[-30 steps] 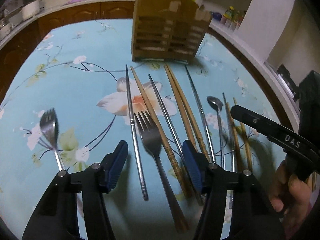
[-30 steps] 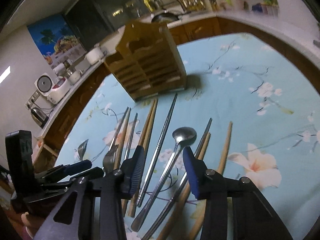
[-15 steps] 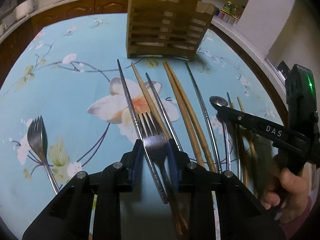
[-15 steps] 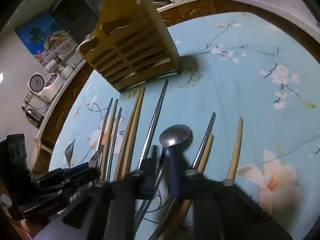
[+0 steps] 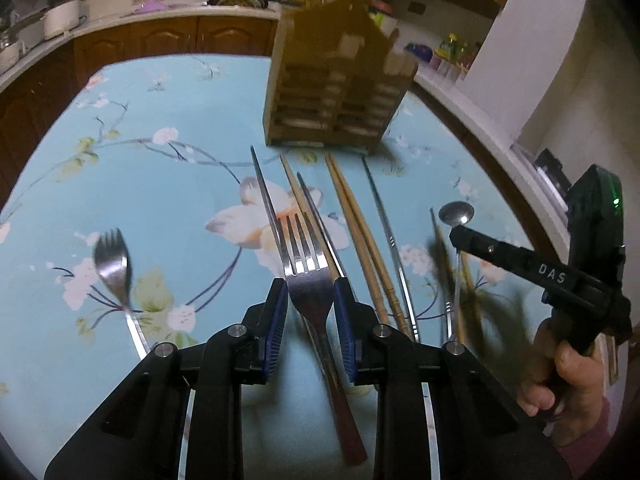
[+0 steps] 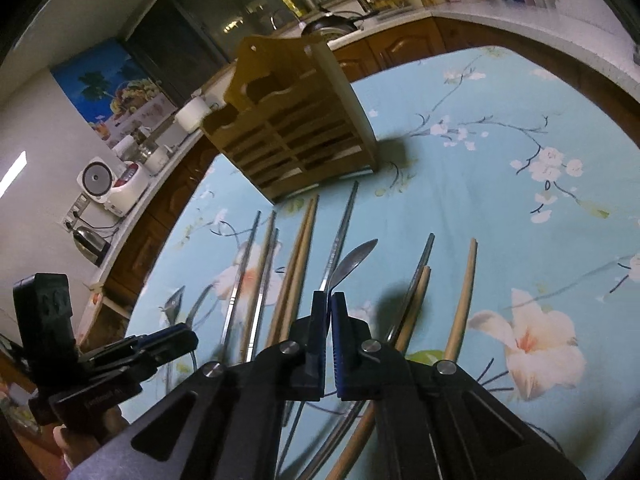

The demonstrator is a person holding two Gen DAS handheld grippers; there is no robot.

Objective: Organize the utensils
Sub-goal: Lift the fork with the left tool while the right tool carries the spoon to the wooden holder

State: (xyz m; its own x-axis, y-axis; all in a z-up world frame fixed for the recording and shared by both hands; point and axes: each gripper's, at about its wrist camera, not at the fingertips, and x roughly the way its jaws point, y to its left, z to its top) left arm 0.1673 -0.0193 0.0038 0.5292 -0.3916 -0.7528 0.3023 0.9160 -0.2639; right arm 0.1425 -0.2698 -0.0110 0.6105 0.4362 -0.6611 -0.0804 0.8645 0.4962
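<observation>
My left gripper (image 5: 310, 292) is shut on a steel fork (image 5: 306, 256) and holds it raised above the table, tines pointing away. My right gripper (image 6: 329, 300) is shut on the handle of a steel spoon (image 6: 354, 258), its bowl tilted up off the cloth; it also shows in the left wrist view (image 5: 456, 213). A wooden utensil holder (image 5: 338, 80) with slotted compartments stands at the far side, also in the right wrist view (image 6: 296, 120). Wooden chopsticks (image 5: 360, 236) and metal chopsticks (image 5: 384, 216) lie in a row in front of it.
A second fork (image 5: 114, 268) lies alone on the left of the blue floral tablecloth (image 5: 160, 184). More chopsticks (image 6: 464, 296) lie to the right of the spoon. Kitchen counters with appliances (image 6: 112, 184) ring the table.
Both grippers closed from open: the left one on the fork and the right one on the spoon. Both utensils have lifted off the cloth.
</observation>
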